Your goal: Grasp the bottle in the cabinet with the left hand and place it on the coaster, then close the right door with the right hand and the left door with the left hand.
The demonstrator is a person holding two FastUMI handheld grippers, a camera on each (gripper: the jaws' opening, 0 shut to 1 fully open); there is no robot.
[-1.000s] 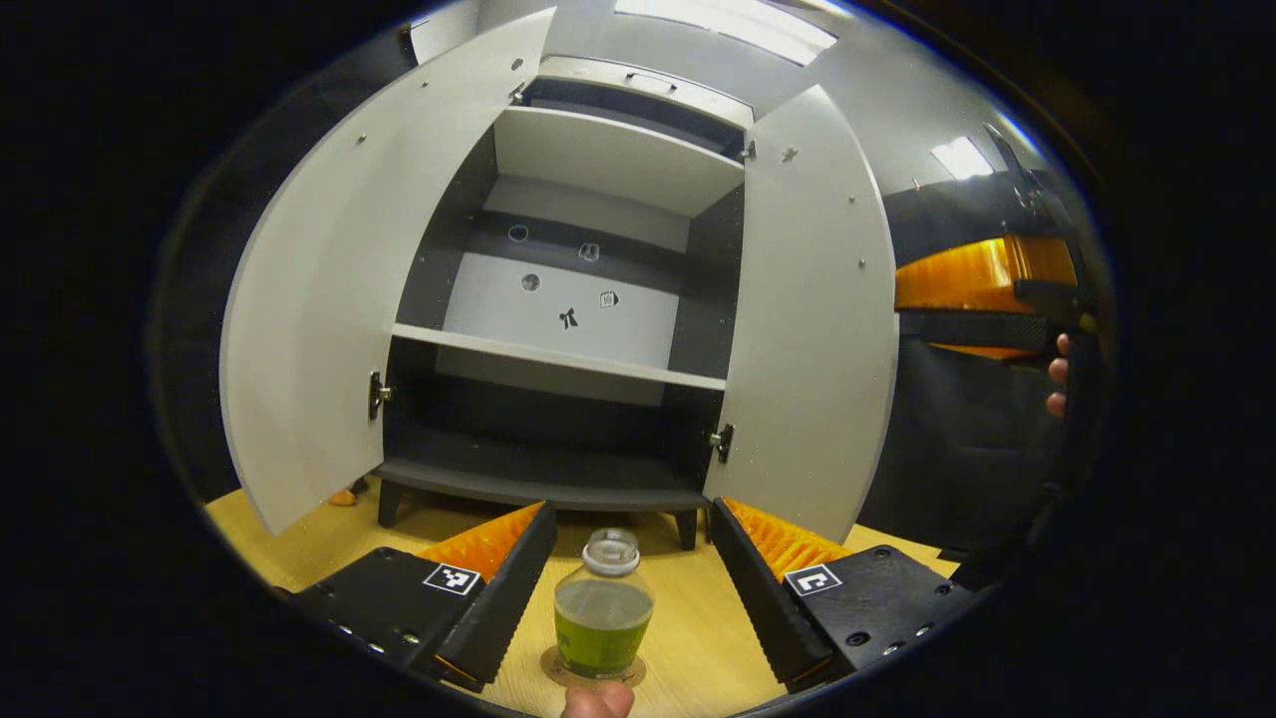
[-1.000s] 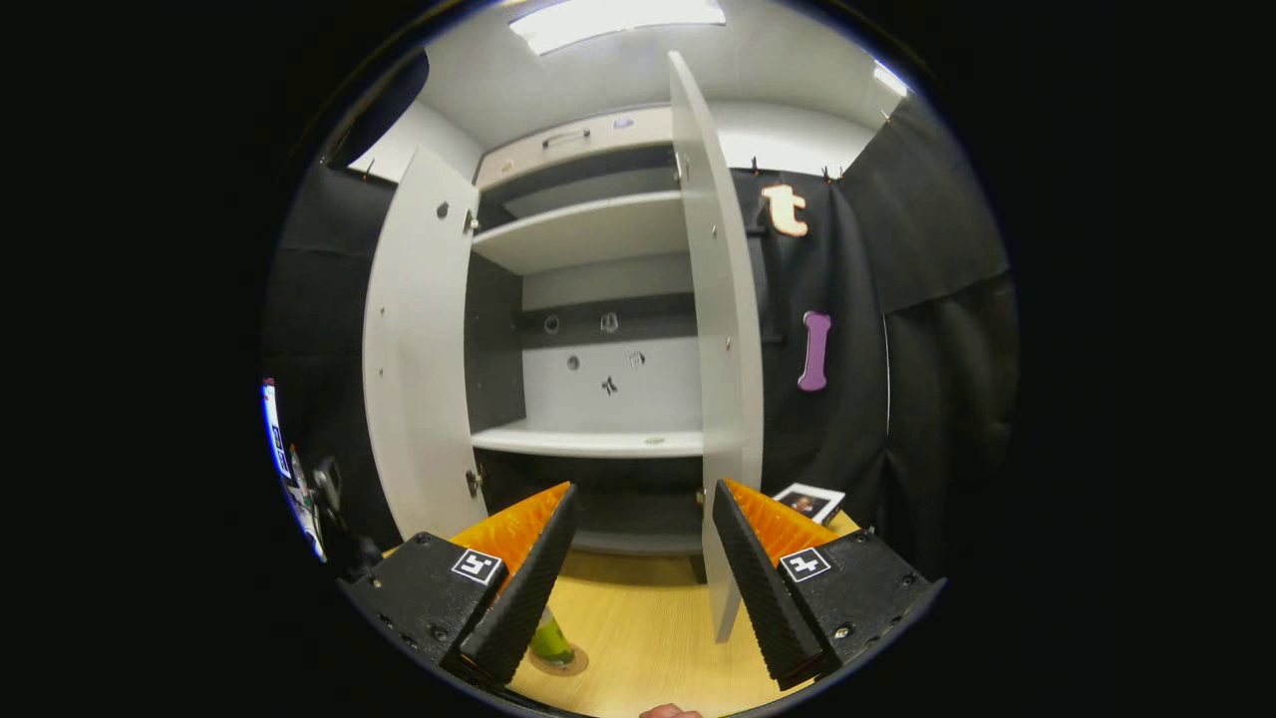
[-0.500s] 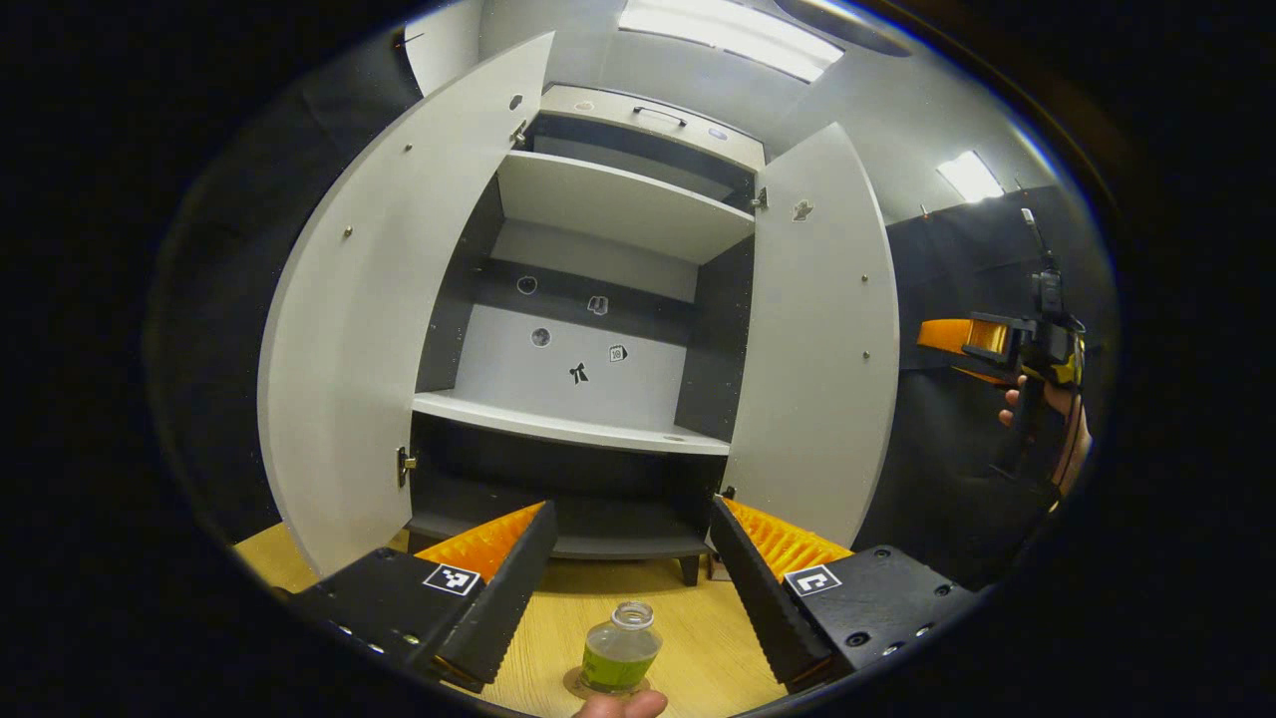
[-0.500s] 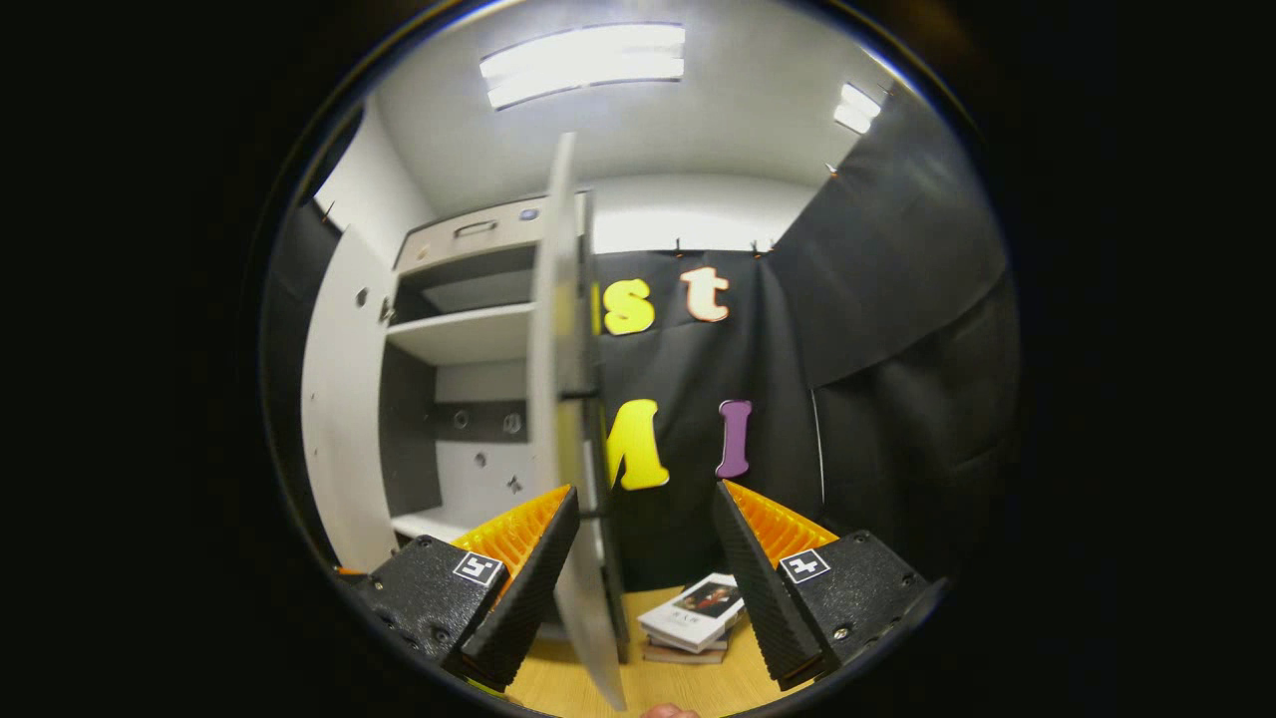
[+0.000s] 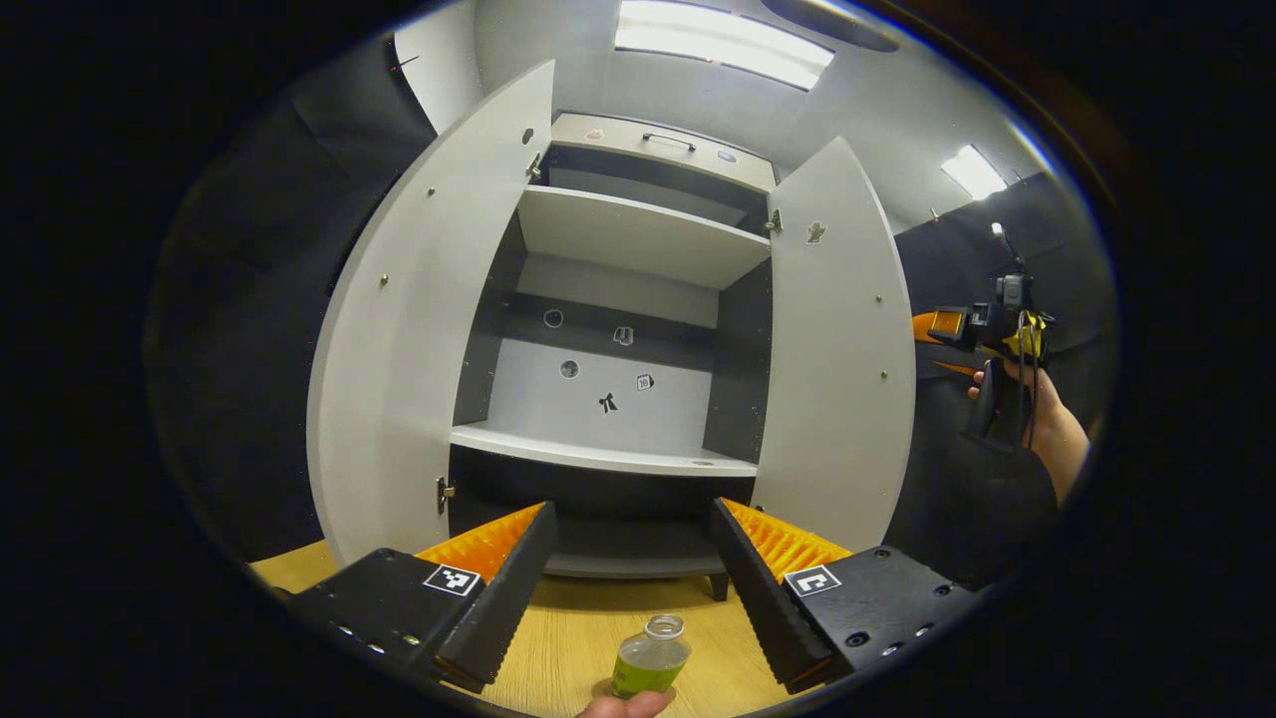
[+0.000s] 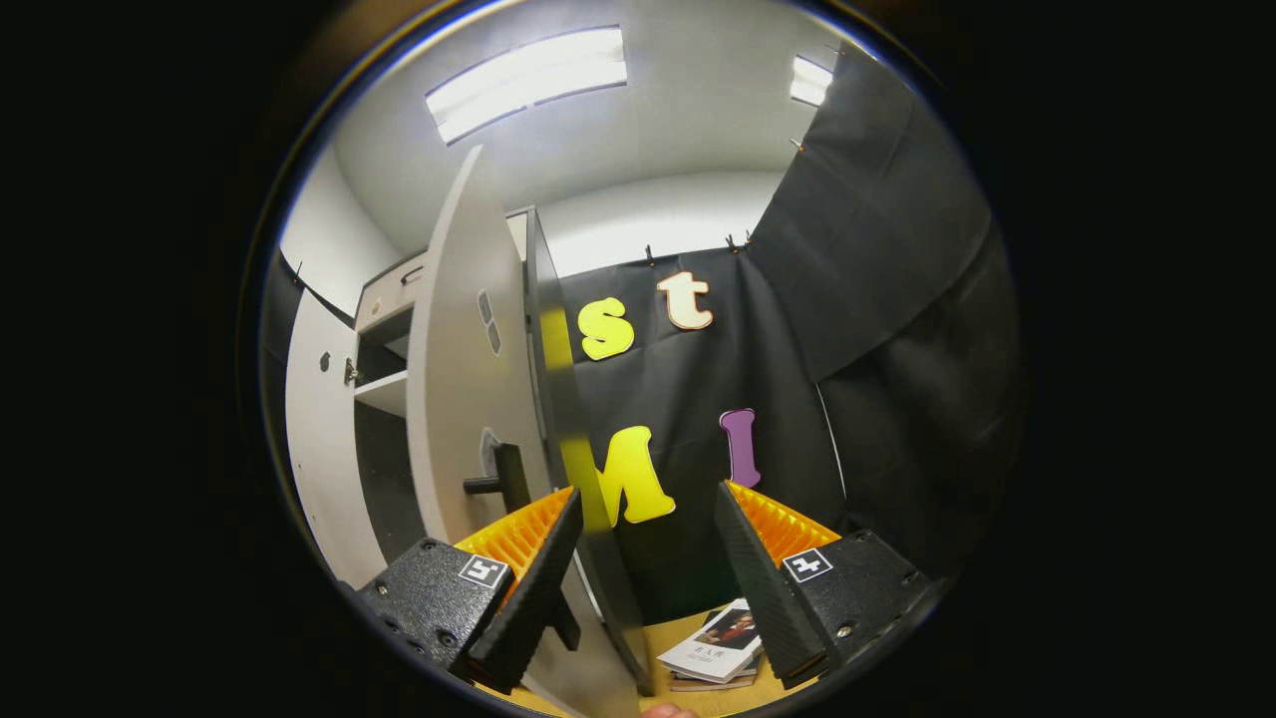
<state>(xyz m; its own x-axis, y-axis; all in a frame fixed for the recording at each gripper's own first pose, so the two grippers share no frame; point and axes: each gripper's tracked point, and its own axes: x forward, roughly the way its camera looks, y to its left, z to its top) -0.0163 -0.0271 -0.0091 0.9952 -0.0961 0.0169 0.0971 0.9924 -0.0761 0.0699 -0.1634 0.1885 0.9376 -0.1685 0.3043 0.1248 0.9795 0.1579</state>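
A: What colour is the cabinet [image 5: 638, 239]?

B: Pale grey on its doors and shelves, dark charcoal on the side walls and the band across the back panel. Small dark stickers dot that back panel.

A: And the bottle [image 5: 650, 663]?

B: Clear, with yellow-green liquid in the lower part.

A: The table [image 5: 568, 648]?

B: Light yellowish wood grain.

A: Anything in the right gripper view?

B: The right door [image 6: 464, 399] shows pale grey with a black handle [image 6: 506, 481]. The books [image 6: 718, 653] have white covers, the top one with a dark reddish picture.
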